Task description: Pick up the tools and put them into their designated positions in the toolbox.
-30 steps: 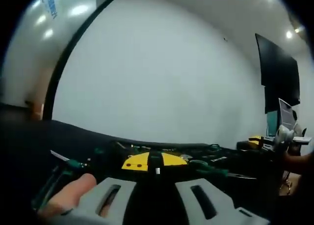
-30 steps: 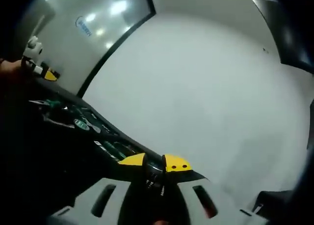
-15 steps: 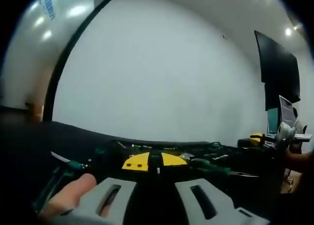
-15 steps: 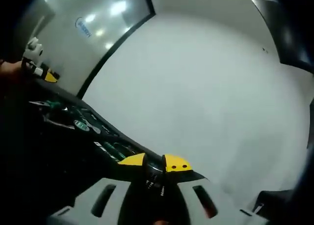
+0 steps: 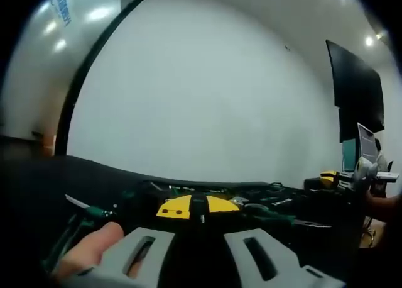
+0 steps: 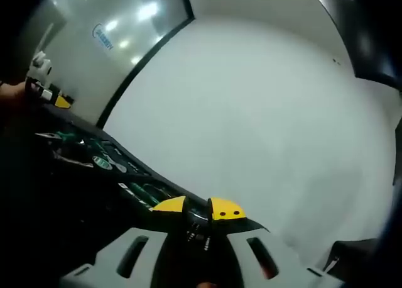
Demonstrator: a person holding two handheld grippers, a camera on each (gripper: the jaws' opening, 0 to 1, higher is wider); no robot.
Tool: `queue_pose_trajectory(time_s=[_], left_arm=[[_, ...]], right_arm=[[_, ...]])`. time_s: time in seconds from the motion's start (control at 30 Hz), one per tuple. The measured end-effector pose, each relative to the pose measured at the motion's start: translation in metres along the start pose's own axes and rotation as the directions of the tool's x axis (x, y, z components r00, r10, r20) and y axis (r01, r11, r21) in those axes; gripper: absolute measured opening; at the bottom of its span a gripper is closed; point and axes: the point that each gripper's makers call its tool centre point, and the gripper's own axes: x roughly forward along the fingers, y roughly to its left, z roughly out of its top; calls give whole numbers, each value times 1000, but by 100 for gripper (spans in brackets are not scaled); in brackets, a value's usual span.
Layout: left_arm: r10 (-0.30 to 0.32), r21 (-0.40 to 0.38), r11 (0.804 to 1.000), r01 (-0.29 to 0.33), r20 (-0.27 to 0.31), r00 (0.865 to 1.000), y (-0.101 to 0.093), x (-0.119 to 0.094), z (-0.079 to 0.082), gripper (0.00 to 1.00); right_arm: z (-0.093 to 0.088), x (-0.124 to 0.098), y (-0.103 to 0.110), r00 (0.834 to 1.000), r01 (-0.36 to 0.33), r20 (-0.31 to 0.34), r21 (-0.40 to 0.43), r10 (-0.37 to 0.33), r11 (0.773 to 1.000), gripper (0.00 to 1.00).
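Two grey jaws of the left tool rise from the bottom of the left gripper view, spread apart with nothing between them. Just beyond them a yellow-handled tool piece lies on the dark worktop, near its front edge. More green-handled hand tools lie in a row behind it, running toward the worktop's right end; whether they rest in the toolbox or on the bare surface I cannot tell, as everything there is dark. A green-handled pair of pliers lies to the left, and a person's finger shows beside the left jaw. The other gripper, white with a yellow part, sits at the far right end of the worktop.

The right gripper view shows the right tool with its jaws likewise parted and bare. The same yellow-handled piece lies just ahead of them, and the row of green-handled tools stretches away to the left along the worktop. At the far left end the left tool shows, held in a hand. Behind it all stand a white wall and a glass panel.
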Motion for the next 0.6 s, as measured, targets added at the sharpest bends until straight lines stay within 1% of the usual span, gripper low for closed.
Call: queue_pose_trajectory(time_s=[0.03,0.07,0.1,0.13,0.17,0.2,0.23,0.27,0.3,0.33,0.37,0.4,0.43,0.47,0.5,0.53,0.57,0.6], left_arm=[[-25,48,999,26,-13,1000,-3,1,-2,9],[-57,64,996,59,-32,998,-10,2,-4,9],[-64,59,996,66,-38,997,-13,4,-2,9],[-89,93,991,94,-56,994,-18,6,0,10],[-140,149,977,153,-92,986,-30,7,1,13],[-186,198,957,211,-138,973,-42,8,1,16],[-222,259,929,264,-180,958,-53,10,2,20],[-281,335,878,343,-220,934,-68,12,3,23],[-348,388,813,433,-273,897,-84,13,2,26],[-379,449,747,490,-317,869,-94,16,2,31],[-424,494,659,567,-379,823,-105,17,-1,31],[-462,491,571,659,-472,751,-114,14,-10,31],[-453,479,504,719,-562,692,-115,14,-18,31],[-431,472,442,763,-634,642,-115,16,-24,31],[-411,467,370,803,-692,593,-116,18,-29,30],[-392,477,300,826,-728,563,-117,19,-32,29],[-375,494,188,849,-763,527,-120,22,-35,29],[-372,464,122,877,-798,474,-124,22,-39,28]], right_arm=[[0,0,0,1000,1,1,2,-1,1000,11],[0,0,-1,1000,3,2,5,-3,1000,11],[0,0,-2,1000,5,3,10,-6,1000,11],[0,-1,-4,1000,9,5,16,-9,1000,11],[0,-1,-5,1000,12,6,23,-12,1000,11],[0,-1,-6,1000,15,7,29,-15,999,11],[0,-2,-7,1000,17,7,35,-17,999,11],[1,-2,-7,1000,18,7,39,-18,999,11],[1,-2,-7,1000,18,7,42,-18,999,11],[1,-3,-6,1000,16,7,43,-17,999,11],[1,-3,-6,1000,15,8,43,-15,999,11],[2,-3,-5,1000,12,9,43,-12,999,11],[2,-3,-5,1000,8,9,42,-9,999,11],[2,-3,-4,1000,5,10,41,-6,999,11],[2,-3,-4,1000,3,11,40,-3,999,11],[1,-2,-4,1000,2,11,39,-2,999,11],[1,-2,-4,1000,2,11,38,-2,999,11],[1,-2,-4,1000,5,11,37,-6,999,11]])
